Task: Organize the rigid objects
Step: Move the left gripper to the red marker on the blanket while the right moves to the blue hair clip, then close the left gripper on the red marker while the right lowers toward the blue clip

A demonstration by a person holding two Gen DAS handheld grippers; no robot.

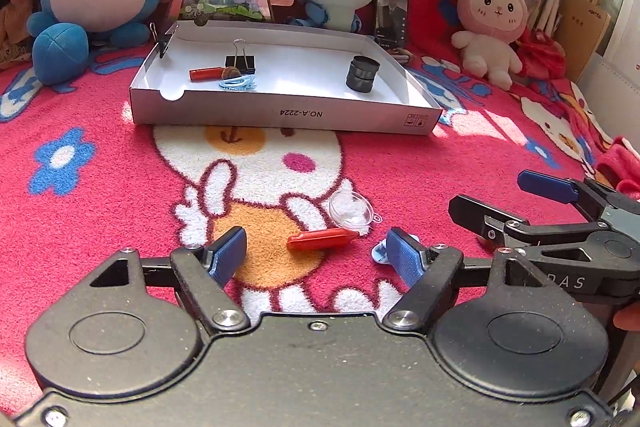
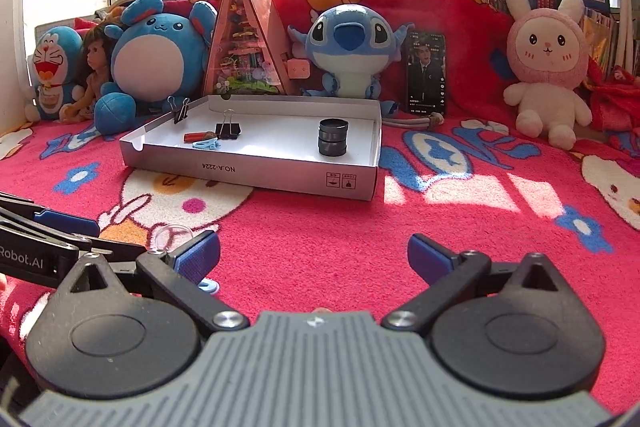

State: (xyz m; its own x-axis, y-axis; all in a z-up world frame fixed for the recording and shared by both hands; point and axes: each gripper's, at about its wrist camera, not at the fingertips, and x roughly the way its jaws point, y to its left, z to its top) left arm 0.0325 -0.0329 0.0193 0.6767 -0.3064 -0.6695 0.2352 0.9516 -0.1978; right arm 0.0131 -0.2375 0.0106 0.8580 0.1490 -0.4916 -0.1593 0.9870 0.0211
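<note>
A: Left gripper (image 1: 316, 259) is seen low over the pink cartoon blanket (image 1: 460, 171), jaws parted to a middling width, nothing gripped. A red bar-shaped piece (image 1: 322, 239) is noted lying flat on the blanket between and just beyond the fingertips, apart from both pads.

B: Confirmed. A clear plastic dome (image 1: 351, 211) is recorded just behind the red piece, near its right end. A small pale-blue item (image 1: 379, 253) is partly hidden beside the right-hand pad; its kind cannot be told.

A: Right gripper (image 2: 314, 259) is logged with jaws spread wide and empty; only bare blanket is seen between them. In the left wrist view it (image 1: 532, 203) is seen entering from the right edge.

B: The white cardboard tray (image 1: 280, 115) is placed well beyond both grippers, in front of the plush toys. Contents are noted: a second red bar (image 1: 206, 73), a black binder clip (image 1: 240, 63) standing by it, a light-blue clip (image 1: 238, 83) in front, a small brown item (image 1: 231, 71) among them, unidentified.

A: A black stack of rings (image 1: 362, 71) is entered, upright toward the tray's right side, well apart from the clip cluster. Another binder clip (image 1: 162, 45) is seen clamped on the tray's far left corner.
</note>
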